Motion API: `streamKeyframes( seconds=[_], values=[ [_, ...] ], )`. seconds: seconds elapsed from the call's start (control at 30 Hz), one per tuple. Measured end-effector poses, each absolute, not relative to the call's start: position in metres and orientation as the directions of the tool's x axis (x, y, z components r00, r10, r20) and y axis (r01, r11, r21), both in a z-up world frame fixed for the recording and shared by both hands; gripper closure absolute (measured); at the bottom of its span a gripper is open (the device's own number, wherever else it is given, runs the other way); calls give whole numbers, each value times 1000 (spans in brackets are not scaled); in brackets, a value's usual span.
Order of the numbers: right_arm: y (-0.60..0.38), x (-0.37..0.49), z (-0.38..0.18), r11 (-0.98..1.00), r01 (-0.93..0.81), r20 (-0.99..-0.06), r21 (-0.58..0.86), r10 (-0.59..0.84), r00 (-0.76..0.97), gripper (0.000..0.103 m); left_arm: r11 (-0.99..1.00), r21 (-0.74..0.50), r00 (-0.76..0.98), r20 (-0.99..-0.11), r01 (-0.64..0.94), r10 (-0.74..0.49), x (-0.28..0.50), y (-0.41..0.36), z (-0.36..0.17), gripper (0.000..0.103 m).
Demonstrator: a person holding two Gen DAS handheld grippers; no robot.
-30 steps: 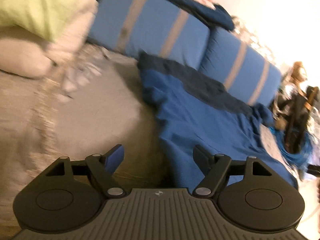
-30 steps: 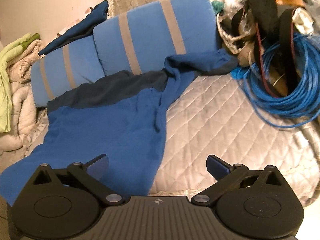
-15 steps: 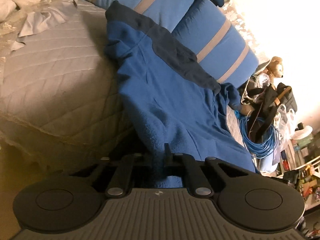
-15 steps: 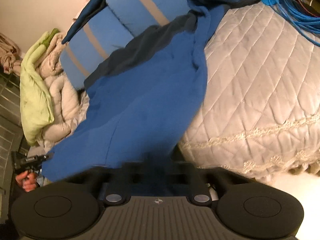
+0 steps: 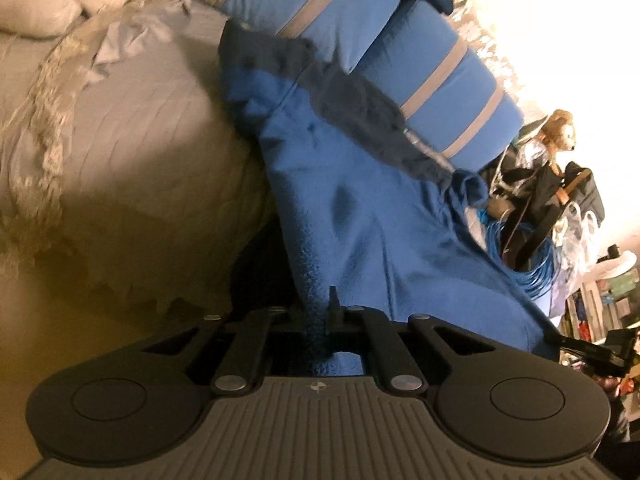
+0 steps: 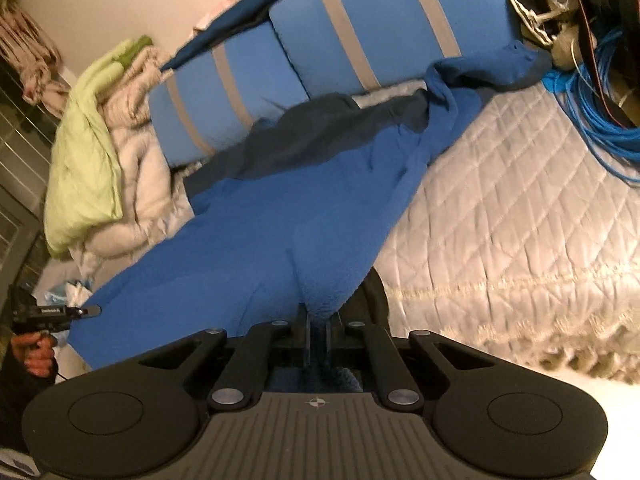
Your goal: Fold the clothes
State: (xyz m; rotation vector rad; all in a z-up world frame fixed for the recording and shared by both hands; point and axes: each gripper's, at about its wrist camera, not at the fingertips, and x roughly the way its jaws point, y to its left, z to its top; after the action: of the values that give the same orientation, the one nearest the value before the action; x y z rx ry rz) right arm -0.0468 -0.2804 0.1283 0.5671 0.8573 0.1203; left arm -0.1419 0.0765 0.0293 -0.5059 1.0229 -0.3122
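A blue fleece garment with a dark collar band is spread over the quilted bed, against striped blue pillows. Its near hem is pinched by the closed left gripper and closed right gripper.

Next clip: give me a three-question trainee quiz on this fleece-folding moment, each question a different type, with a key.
1. True or false: both grippers are shut on the blue fleece garment.
2. What lies coiled at the far end of the quilted bedspread? A) blue cable B) red towel C) white rope
3. Fill in: the garment's dark collar end lies against the blue ____ with grey stripes.

Key:
1. True: left gripper and right gripper each pinch its hem.
2. A, the blue cable.
3. Cushions.
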Motion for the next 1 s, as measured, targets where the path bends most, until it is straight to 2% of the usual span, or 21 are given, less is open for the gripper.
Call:
streamKeyframes(
  seconds=[0.07,0.1,0.13,0.17,0.2,0.23,0.3,0.47,0.57,0.73,1.0],
  values=[
    [-277,-47,119,861,138,-703,490,297,646,90,845,-535,488,-736,5,-469,-141,77,20,90],
    [-276,-47,114,868,148,-714,474,280,642,83,846,-533,490,-738,-1,-464,-140,78,19,83],
    [-277,-46,111,875,159,-721,456,259,643,61,848,-530,494,-739,-6,-458,-139,80,20,78],
    [-279,-45,111,884,172,-723,434,228,653,44,853,-522,505,-740,-13,-445,-139,83,22,66],
    [-281,-44,111,892,185,-723,412,197,662,14,862,-507,523,-740,-20,-423,-138,86,26,56],
    [-284,-43,111,900,198,-719,389,163,675,0,872,-488,547,-738,-28,-396,-137,89,30,52],
    [-293,-37,113,907,221,-709,359,110,696,0,899,-436,603,-729,-47,-323,-132,96,42,40],
    [-319,-6,112,919,270,-701,288,10,713,0,964,-250,699,-705,-91,-118,-103,86,64,38],
    [-333,19,111,930,282,-701,237,-38,712,0,984,-155,709,-703,-90,-46,-78,68,68,38],
    [-351,62,111,946,281,-693,159,-95,714,0,994,-103,719,-694,-46,-39,-45,33,62,38],
    [-397,124,83,933,326,-652,155,-151,743,0,992,-97,688,-715,77,-123,-24,-24,17,38]
  ],
)
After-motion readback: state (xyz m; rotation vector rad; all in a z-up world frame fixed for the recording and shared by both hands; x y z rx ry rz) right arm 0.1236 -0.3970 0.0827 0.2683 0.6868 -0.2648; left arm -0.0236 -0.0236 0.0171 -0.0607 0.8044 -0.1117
